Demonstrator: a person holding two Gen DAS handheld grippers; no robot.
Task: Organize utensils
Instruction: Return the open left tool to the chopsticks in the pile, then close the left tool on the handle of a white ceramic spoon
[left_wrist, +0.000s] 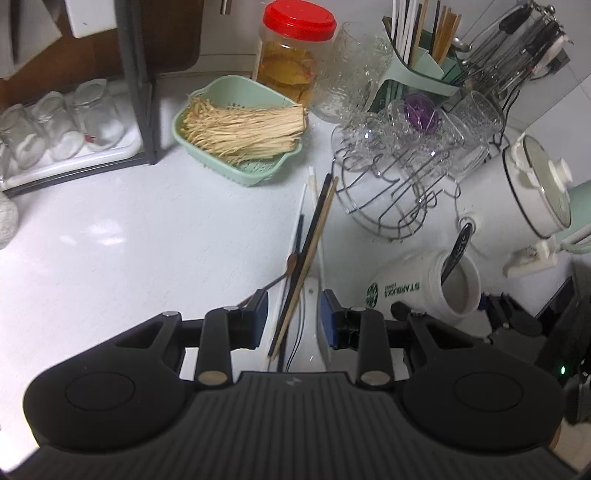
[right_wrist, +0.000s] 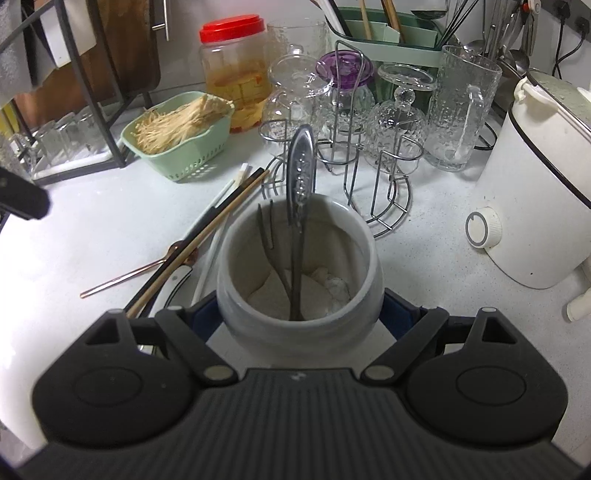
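Chopsticks (left_wrist: 314, 236) btwn open left tool (left_wrist: 293, 317) pads; right tool (right_wrist: 299, 314) clamps mug (right_wrist: 295, 258).

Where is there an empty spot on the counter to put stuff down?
The widest bare patch of counter lies left of the loose chopsticks, in front of the green basket and the tray of small glasses. The right side is crowded: wire glass rack, white mug and white cooker stand close together.

White mug (right_wrist: 299, 258); red-lidded jar (right_wrist: 234, 70)
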